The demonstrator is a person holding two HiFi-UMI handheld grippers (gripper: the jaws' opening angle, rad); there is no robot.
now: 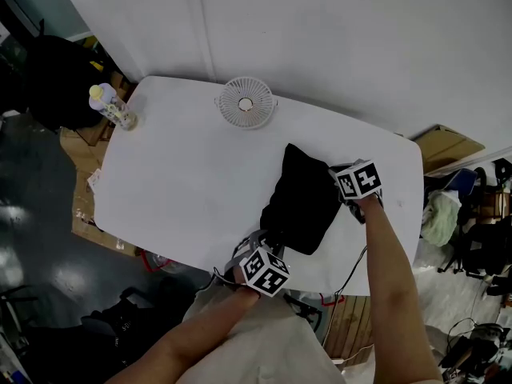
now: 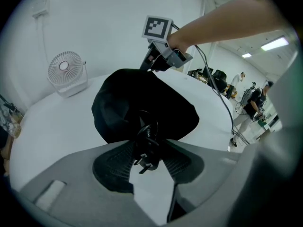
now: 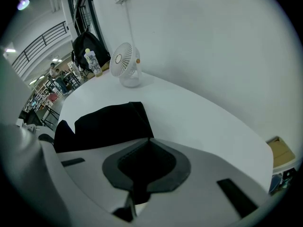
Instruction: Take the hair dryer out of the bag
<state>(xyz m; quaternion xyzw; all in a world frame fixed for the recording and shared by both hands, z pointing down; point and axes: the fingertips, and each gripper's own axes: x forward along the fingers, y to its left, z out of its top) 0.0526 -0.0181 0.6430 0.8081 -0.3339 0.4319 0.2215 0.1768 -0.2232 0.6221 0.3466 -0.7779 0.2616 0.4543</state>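
1. A black bag (image 1: pixel 300 202) lies on the white tabletop (image 1: pixel 184 174), towards its right side and near edge.
2. The left gripper (image 2: pixel 147 145) is at the bag's near end. Its fingers (image 2: pixel 113 167) stand well apart, not pressing on anything.
3. A coiled black cord (image 2: pixel 147 131) with a plug (image 2: pixel 144 163) pokes out of the bag, between those fingers.
4. The hair dryer's body cannot be seen; only the cord shows outside the bag.
5. The right gripper (image 3: pixel 146 141) is at the bag's far right corner, its fingers (image 3: pixel 163 167) closed together, pinching the fabric's edge.
6. A small white fan (image 1: pixel 246 102) stands at the tabletop's far edge, a bottle (image 1: pixel 114 108) at its far left corner, both well apart from the bag.
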